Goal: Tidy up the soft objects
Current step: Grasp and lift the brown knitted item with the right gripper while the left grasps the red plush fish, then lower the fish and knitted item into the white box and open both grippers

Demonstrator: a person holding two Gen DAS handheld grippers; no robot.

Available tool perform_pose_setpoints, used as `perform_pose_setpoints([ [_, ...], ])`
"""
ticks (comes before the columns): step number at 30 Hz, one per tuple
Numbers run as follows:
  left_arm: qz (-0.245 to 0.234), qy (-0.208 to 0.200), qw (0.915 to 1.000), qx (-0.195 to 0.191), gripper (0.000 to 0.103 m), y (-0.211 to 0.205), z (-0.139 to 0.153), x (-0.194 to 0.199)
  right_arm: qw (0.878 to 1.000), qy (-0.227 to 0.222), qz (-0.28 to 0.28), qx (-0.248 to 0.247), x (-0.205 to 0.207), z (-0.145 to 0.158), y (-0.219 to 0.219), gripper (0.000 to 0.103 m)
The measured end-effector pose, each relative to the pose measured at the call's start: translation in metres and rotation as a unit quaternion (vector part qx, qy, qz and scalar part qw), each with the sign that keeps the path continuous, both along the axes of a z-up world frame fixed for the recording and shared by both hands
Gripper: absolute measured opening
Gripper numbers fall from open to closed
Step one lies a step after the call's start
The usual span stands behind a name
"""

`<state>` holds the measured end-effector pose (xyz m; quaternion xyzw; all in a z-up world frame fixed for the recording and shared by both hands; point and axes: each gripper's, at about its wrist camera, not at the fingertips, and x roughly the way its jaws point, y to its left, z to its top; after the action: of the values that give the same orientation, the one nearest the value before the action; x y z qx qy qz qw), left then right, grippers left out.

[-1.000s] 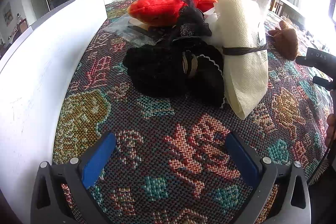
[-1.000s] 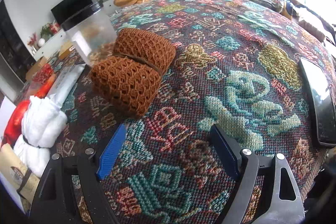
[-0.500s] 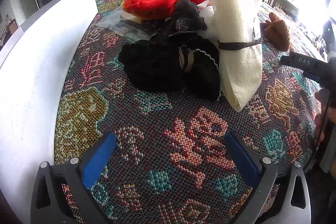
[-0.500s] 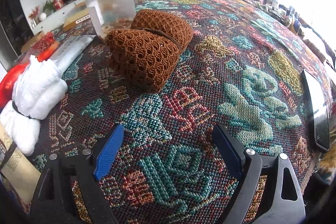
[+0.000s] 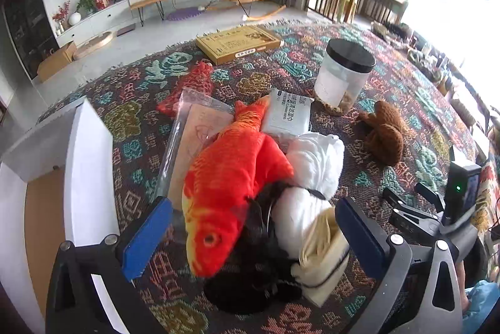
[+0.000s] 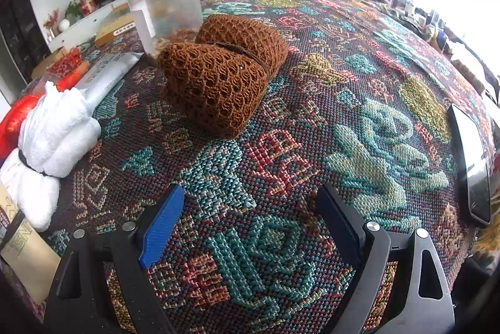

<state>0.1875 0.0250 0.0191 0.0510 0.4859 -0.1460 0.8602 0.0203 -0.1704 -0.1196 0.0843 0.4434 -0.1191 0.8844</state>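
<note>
My left gripper [image 5: 253, 237] hangs open above a pile on the patterned cloth. Nothing is held. Under it lie a red-orange plush fish [image 5: 231, 177], a black fabric bundle [image 5: 256, 287], a tied white towel roll [image 5: 309, 177] and a cream roll [image 5: 322, 255]. A brown knit bundle [image 5: 382, 134] lies apart at the right. In the right wrist view the brown knit bundle [image 6: 222, 77] sits just ahead of my right gripper [image 6: 250, 224], which stands wide open and empty over the cloth. The white towel roll [image 6: 53, 140] lies at that view's left.
A white box wall [image 5: 87, 162] stands left of the pile. Behind the pile lie a clear jar with black lid [image 5: 343, 74], a wipes pack [image 5: 287, 115], a plastic-wrapped flat item [image 5: 193, 140], a red net item [image 5: 190, 87] and a yellow box [image 5: 237, 43]. A phone [image 6: 472, 165] lies at the right.
My left gripper rose and swung over the pile, now looking down on the fish and rolls. The right gripper rolled slightly, nearing the brown knit bundle, its jaws a little wider.
</note>
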Motion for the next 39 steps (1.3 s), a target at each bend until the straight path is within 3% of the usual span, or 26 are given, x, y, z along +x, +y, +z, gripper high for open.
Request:
perform_pose_setpoints([
  [4,-0.04,0.05,0.9966,0.051,0.103,-0.023,-0.026,0.045,1.0,0.0,0.0,0.0,0.0,0.0,0.0,0.089],
  [8,-0.03,0.092,0.9915,0.087,0.102,-0.025,-0.06,0.069,1.0,-0.002,0.0,0.002,0.0,0.0,0.0,0.089],
  [9,-0.023,0.098,0.9921,0.076,0.094,-0.019,-0.063,0.072,1.0,-0.003,0.0,0.005,0.0,0.0,-0.001,0.089],
  [10,-0.015,0.104,0.9931,0.053,0.071,-0.013,-0.065,0.075,1.0,-0.005,0.0,0.009,-0.001,0.0,-0.003,0.089],
  [12,0.013,0.108,0.9939,0.019,0.041,0.004,-0.066,0.077,1.0,-0.013,-0.002,0.026,-0.002,0.001,-0.008,0.089],
  [14,0.027,0.096,0.9949,-0.015,0.034,0.017,-0.059,0.077,0.997,-0.031,-0.006,0.074,-0.005,0.005,-0.021,0.089],
  [16,0.043,0.079,0.9949,-0.045,0.034,0.033,-0.046,0.071,0.984,-0.079,-0.014,0.158,-0.015,0.014,-0.043,0.089],
  [18,0.049,0.057,0.9944,-0.075,0.034,0.047,-0.03,0.061,0.97,-0.121,-0.035,0.21,-0.021,0.023,-0.066,0.088],
  [22,0.051,0.013,0.9941,-0.095,0.034,0.068,-0.002,0.035,0.963,-0.079,-0.024,0.255,0.03,0.034,-0.09,0.089],
  [25,0.059,-0.004,0.9913,-0.118,0.034,0.082,0.012,0.023,0.972,-0.032,0.004,0.231,0.081,0.042,-0.079,0.089],
  [27,0.061,-0.013,0.9897,-0.129,0.034,0.089,0.02,0.013,0.979,0.039,0.038,0.195,0.112,0.033,-0.058,0.089],
  [28,0.061,-0.017,0.9892,-0.132,0.034,0.091,0.024,0.008,0.978,0.073,0.06,0.186,0.121,0.024,-0.049,0.087],
  [29,0.06,-0.021,0.9887,-0.136,0.034,0.094,0.029,0.002,0.978,0.08,0.065,0.183,0.124,0.022,-0.046,0.085],
  [32,0.057,-0.036,0.9868,-0.147,0.034,0.11,0.044,-0.02,0.984,0.066,0.043,0.16,0.119,0.033,-0.055,0.073],
  [36,0.068,-0.053,0.9836,-0.159,0.034,0.143,0.059,-0.054,0.988,0.004,0.057,0.142,0.092,0.073,-0.067,0.072],
  [39,0.092,-0.063,0.9825,-0.149,0.034,0.174,0.06,-0.083,0.985,-0.027,0.103,0.138,0.06,0.109,-0.048,0.072],
])
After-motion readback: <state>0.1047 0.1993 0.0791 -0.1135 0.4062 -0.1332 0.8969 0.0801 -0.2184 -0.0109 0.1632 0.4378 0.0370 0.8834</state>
